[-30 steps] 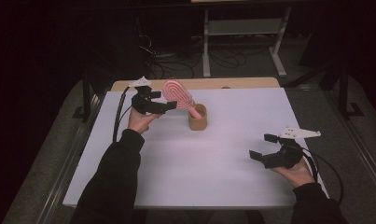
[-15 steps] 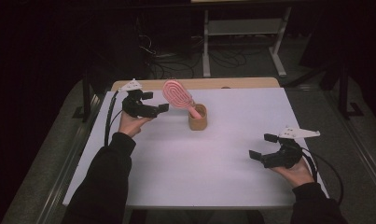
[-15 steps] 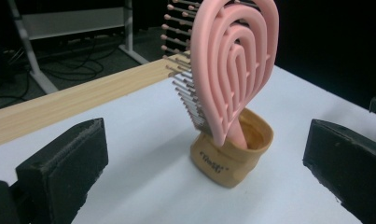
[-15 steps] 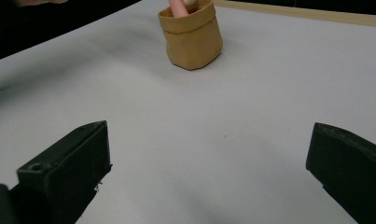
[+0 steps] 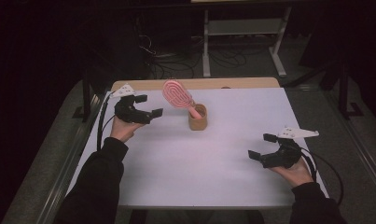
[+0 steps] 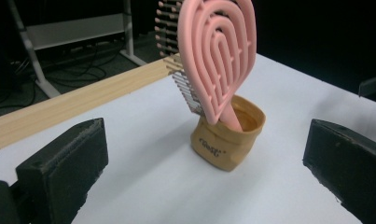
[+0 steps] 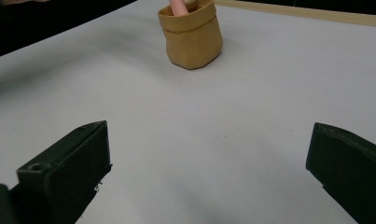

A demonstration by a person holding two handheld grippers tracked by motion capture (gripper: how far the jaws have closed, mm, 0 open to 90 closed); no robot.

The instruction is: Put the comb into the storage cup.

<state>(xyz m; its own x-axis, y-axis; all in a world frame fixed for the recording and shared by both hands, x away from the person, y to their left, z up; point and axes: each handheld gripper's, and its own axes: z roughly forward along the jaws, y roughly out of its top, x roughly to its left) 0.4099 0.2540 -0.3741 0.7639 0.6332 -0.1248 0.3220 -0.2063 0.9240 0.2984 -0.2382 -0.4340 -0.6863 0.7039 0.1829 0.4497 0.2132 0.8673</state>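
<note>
Left gripper view: the jaws of my left tool (image 5: 145, 106) stand wide apart and hold nothing. Between them, a little farther on the white tabletop (image 5: 223, 168), I see the pink hairbrush (image 6: 218, 51). It stands tilted with its handle inside the small tan pouch (image 6: 227, 140). My right tool (image 5: 262, 147) is also wide open and empty, low over the tabletop, well apart from the pouch.
</note>
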